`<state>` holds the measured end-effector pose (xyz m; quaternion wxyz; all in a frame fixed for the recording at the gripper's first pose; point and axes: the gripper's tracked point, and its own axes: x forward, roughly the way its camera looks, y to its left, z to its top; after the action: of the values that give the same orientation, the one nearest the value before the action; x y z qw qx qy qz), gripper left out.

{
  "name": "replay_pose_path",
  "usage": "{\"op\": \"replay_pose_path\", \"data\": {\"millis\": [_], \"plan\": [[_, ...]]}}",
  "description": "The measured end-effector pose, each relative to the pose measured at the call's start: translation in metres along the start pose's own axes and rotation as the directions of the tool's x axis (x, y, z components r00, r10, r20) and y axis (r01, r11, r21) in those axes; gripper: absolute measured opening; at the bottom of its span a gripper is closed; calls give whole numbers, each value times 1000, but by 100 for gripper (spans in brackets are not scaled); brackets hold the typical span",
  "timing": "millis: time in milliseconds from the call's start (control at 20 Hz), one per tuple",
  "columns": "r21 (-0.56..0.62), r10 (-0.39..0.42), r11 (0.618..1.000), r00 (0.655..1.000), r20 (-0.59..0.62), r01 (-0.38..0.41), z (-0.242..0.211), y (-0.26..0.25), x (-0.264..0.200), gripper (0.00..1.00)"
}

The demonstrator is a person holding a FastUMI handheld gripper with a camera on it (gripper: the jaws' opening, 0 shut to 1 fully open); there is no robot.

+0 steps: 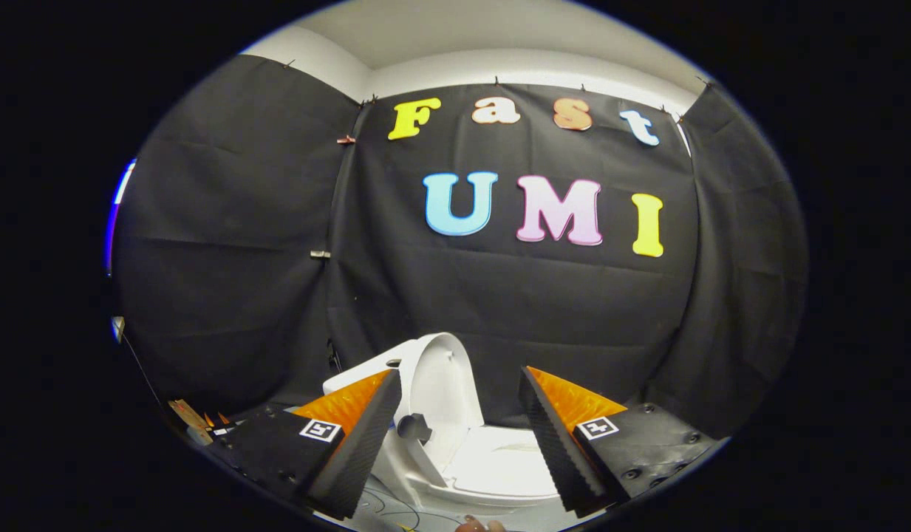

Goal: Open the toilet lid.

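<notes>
Toilet lid [439, 384] raised upright, seat [499, 465] exposed, gripper [455, 436] jaws apart

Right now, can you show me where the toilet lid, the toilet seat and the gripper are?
toilet lid [442, 384]: gripper view, on its raised white inner face.
toilet seat [499, 464]: gripper view, on the white ring ahead of the fingers.
gripper [459, 436]: gripper view, midway between its open fingers.

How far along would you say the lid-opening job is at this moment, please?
Done: the toilet lid already stands raised, close to upright against the tank, with the seat below uncovered. In hand: nothing; the gripper is open, its fingers spread apart with the raised lid showing between and just beyond them, neither pad touching it. Left: little more than drawing the gripper away, as far as this view shows.
</notes>
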<state>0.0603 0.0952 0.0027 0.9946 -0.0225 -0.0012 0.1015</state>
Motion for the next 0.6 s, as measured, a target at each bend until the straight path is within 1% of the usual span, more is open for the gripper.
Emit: {"op": "replay_pose_path", "data": {"millis": [150, 300, 600], "plan": [[8, -20, 1000, 998, 52, 20, 28, -12, -31, 98], [35, -51, 998, 994, 97, 47, 46, -28, -52, 99], [44, -105, 994, 990, 94, 101, 52, -55, -70, 99]]}}
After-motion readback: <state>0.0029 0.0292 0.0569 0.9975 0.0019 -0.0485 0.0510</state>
